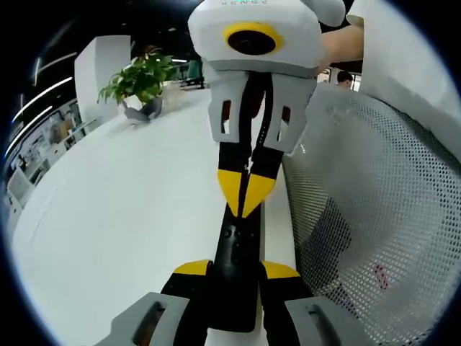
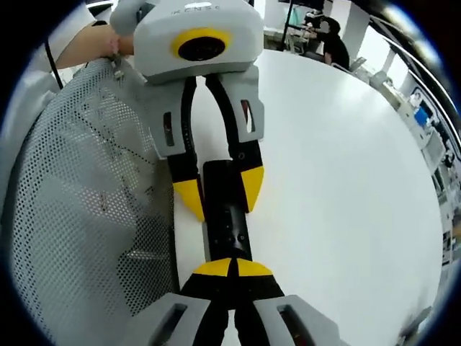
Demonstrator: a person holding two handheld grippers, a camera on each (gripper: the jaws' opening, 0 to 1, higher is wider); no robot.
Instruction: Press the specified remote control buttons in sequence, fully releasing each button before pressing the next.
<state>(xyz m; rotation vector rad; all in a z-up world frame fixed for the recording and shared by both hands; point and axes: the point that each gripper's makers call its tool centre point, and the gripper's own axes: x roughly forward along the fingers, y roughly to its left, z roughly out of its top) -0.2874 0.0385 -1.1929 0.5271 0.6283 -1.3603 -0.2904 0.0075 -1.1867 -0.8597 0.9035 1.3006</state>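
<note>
While a potted plant (image 1: 141,81) stands far off at the left of the left gripper view, the white surface (image 1: 122,216) spreads toward the middle, where the black remote control (image 1: 236,270) lies lengthwise. The left tool (image 1: 236,272) rises from the bottom with its yellow-tipped jaws clamped on the sides of the remote's near end. From the top of that view the right tool (image 1: 245,193) reaches down, its yellow tips drawn together and touching the remote's far part. To the right stands a white mesh chair back (image 1: 382,209), just beside the surface's edge.

In the right gripper view the mesh chair back (image 2: 79,216) fills the left side. At the middle the remote control (image 2: 226,216) lies between both tools: the left tool (image 2: 220,189) grips its far end by the sides, and the right tool (image 2: 233,268), jaws together, rests its tips on the near end. Rightward the surface (image 2: 346,180) runs broad and white, with a person (image 2: 333,43) well apart at the top
</note>
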